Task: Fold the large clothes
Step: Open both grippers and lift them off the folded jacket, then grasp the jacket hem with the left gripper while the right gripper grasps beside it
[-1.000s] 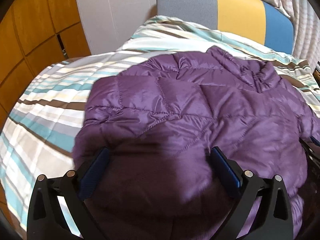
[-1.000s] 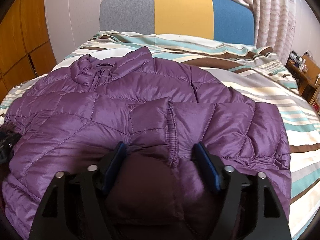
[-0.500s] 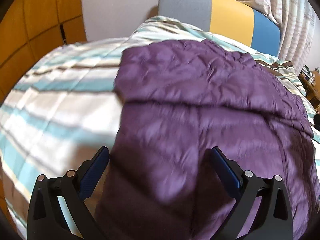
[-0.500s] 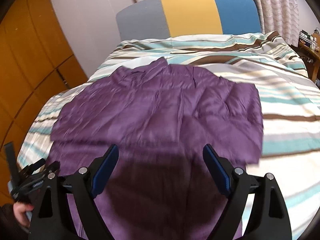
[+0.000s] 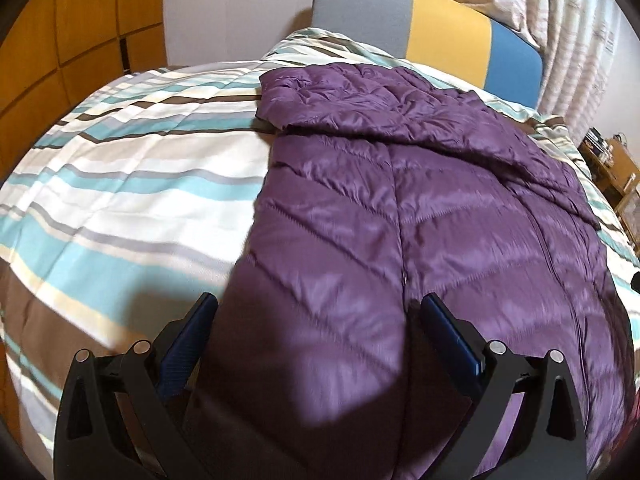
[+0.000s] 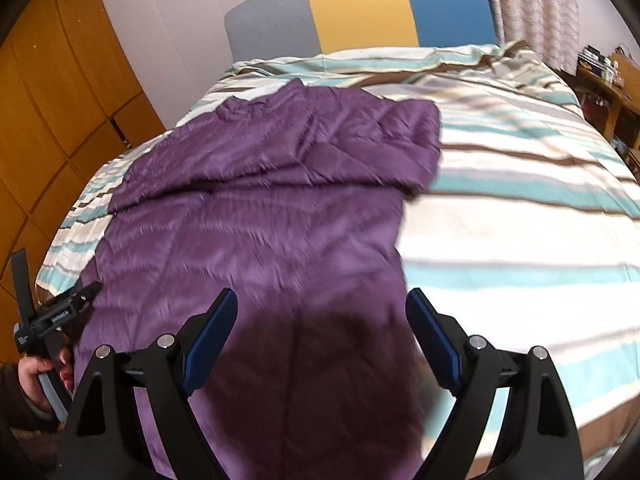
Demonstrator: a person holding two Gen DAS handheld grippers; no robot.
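Jacket (image 5: 420,220) flat on bed, under both open hand-held grippers.

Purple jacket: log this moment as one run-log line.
jacket: flat on striped bed, sleeves folded across top | left gripper: open, above hem | right gripper: open, above hem

The purple quilted puffer jacket (image 5: 420,208) lies spread on the striped bed (image 5: 132,184), collar end toward the three-panel padded headboard (image 6: 360,12) behind it. Wooden wardrobe panels (image 6: 60,100) stand left of the bed, a wooden shelf (image 6: 612,80) right.
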